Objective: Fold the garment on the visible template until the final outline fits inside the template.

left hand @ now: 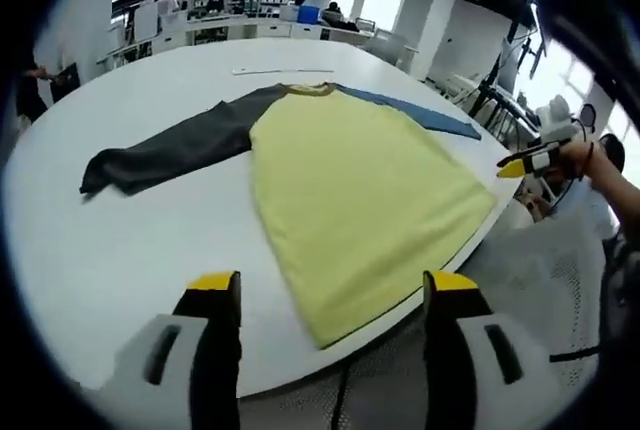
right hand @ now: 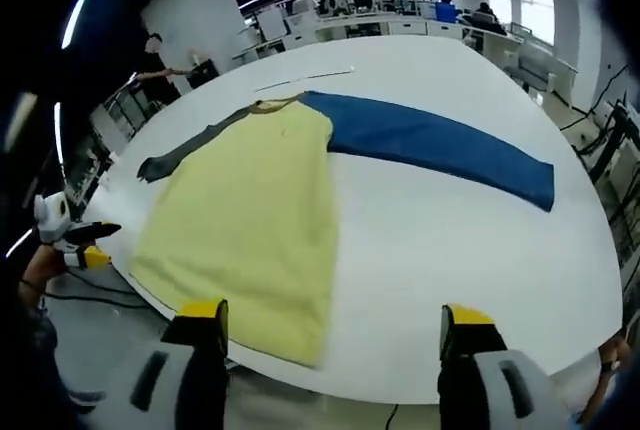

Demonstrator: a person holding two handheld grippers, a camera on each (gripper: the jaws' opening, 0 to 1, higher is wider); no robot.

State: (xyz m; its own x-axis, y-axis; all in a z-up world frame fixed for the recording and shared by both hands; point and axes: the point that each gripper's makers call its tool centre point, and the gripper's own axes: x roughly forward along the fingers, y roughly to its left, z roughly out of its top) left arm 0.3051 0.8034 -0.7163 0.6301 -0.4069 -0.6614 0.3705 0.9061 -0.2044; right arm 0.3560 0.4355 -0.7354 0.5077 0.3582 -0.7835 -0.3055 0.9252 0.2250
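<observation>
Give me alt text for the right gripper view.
A long-sleeved shirt with a yellow body lies flat on a white table, its blue sleeve stretched out to the right and its grey sleeve to the left. The right tool hovers open at the table's near edge.

Garment (left hand: 360,190) flat on the table (left hand: 130,250), sleeves out to either side, hem at the near edge.

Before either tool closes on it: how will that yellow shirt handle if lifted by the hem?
Likely floppy: the shirt lies flat on the table, sleeves limp. Probably light, since the cloth looks thin. The hem reaches the table edge, so a pull may slide it off.
</observation>
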